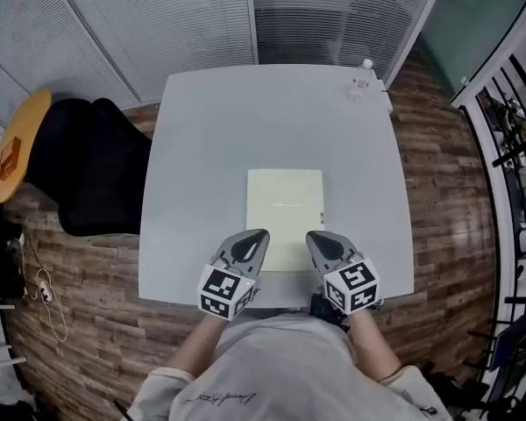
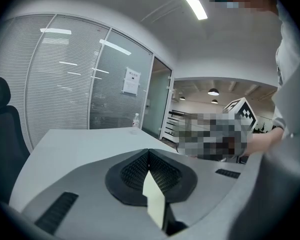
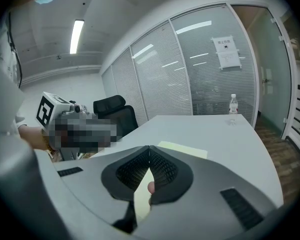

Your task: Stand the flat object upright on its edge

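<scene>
My L gripper [image 1: 252,240] & R gripper [image 1: 319,240] both have jaws pressed together, nothing clamped. Tips sit over the near edge of the pale yellow flat rectangular board [image 1: 285,202]; can't tell if they touch it. Board lies flat on the light grey square table [image 1: 202,139], near side.

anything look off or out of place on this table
Nothing stands out. The pale flat object lies flat and square to the table, near its front edge, no visible damage. The bottle stands upright at the far right corner; nothing spilled.
</scene>
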